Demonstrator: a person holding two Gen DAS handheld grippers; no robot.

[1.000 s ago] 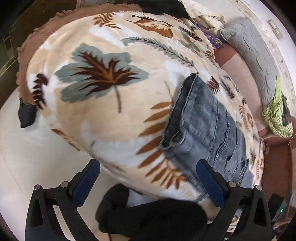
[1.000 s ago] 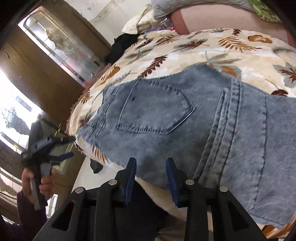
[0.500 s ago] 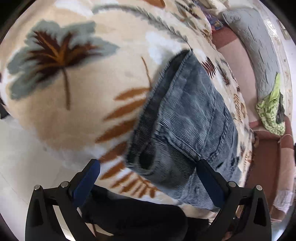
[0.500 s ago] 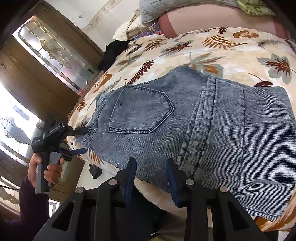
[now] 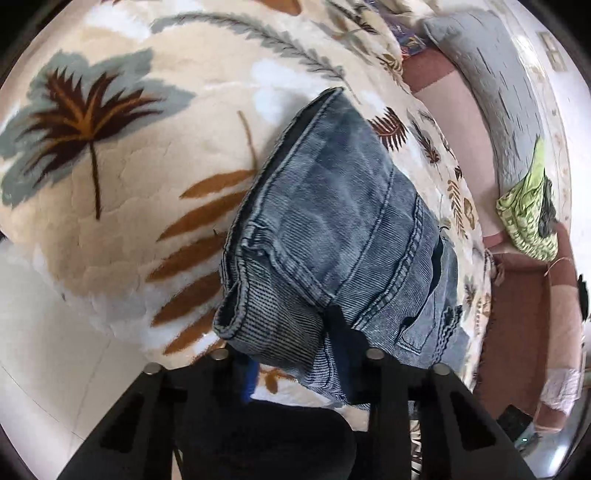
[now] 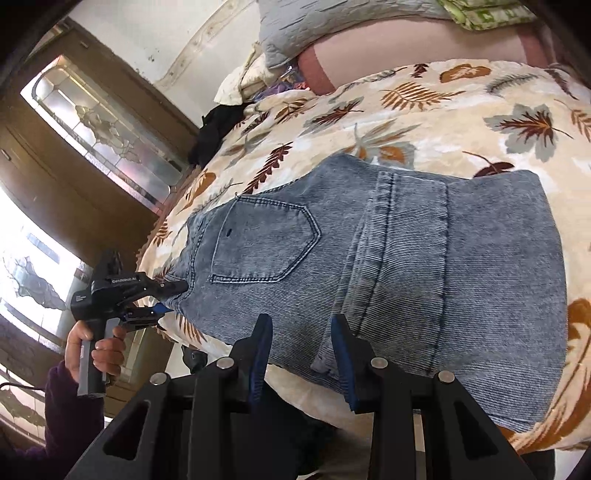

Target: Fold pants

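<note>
Folded blue denim pants lie back pocket up on a leaf-print blanket, near its front edge. In the left wrist view the pants run away from me, and the waistband corner bunches between my left gripper's closing jaws; denim hides most of both fingers. From the right wrist view, my left gripper bites that same corner at the pants' left end. My right gripper hovers at the pants' near edge, jaws partly apart with nothing clamped between them.
A grey pillow and a green patterned cloth sit at the bed's far side. A black garment lies at the far left corner. A wooden door with glass panels stands left. Pale floor lies below the blanket edge.
My left gripper came in to the waistband corner and its wide-open jaws closed onto the denim. The right gripper drew back a little, so more of the pants shows.
</note>
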